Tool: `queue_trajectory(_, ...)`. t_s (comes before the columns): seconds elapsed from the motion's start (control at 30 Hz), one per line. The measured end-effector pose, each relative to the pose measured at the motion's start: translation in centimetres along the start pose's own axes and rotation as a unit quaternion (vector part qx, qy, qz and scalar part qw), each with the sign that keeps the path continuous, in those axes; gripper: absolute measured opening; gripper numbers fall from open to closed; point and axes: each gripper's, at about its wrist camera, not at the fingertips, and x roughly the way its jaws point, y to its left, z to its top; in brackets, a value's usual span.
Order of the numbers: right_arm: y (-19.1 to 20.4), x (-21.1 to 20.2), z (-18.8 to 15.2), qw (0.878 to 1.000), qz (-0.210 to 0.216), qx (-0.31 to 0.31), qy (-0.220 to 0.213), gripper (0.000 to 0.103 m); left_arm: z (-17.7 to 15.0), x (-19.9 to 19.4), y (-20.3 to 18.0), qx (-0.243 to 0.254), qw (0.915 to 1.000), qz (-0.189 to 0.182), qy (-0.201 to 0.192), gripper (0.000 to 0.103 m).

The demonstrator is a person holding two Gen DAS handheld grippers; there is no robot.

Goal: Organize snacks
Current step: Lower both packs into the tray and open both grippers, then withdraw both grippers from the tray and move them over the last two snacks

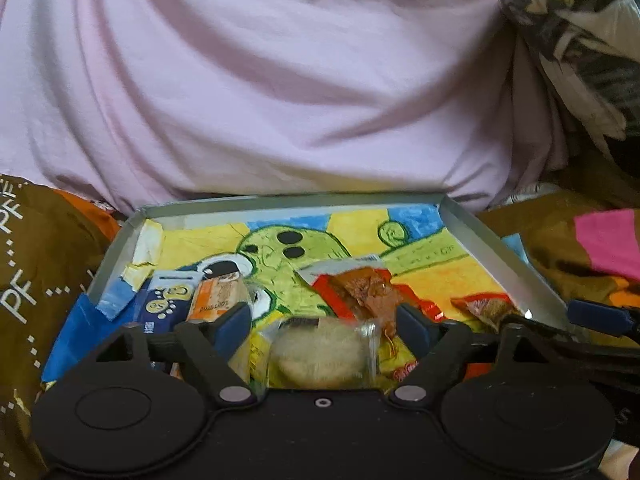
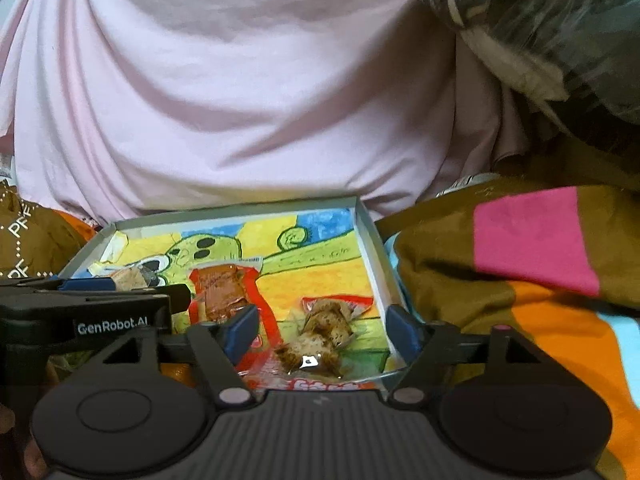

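While both grippers, left gripper (image 1: 323, 322) and right gripper (image 2: 321, 326), gape released, tray (image 1: 476, 236) holds five snack packets.

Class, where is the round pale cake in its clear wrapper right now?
In the left wrist view, the cake lies in the tray at its near edge, between the open left gripper's fingers, with the orange packet on its left.
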Motion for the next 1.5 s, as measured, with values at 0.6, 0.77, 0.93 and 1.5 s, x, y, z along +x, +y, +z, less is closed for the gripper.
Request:
queue_trajectory(0.6, 1.1, -7.4, 1.6, 0.998, 0.03, -0.027, -0.049, 0.103, 0.9, -7.4, 3.0, -0.054, 0.9973, 0.047, -0.015, 0.102)
queue_trajectory(0.77, 2.5, -10.3, 0.7, 0.996, 0.063, -0.058, -0.04, 0.103, -0.1, -10.5, 3.6, -0.029, 0.999, 0.033, 0.01, 0.102)
queue_trajectory(0.93, 4.0, -12.6, -0.6, 0.992, 0.096, -0.085, -0.015, 0.103, -1.6, -13.3, 4.7, -0.022, 0.9989, 0.017, 0.038, 0.102)
queue_trajectory(1.5, 6.8, -17.2, -5.5, 0.976, 0.158, -0.14, 0.057, 0.103, -7.2, -16.6, 6.7, 0.052, 0.9887, -0.01, 0.14, 0.102)
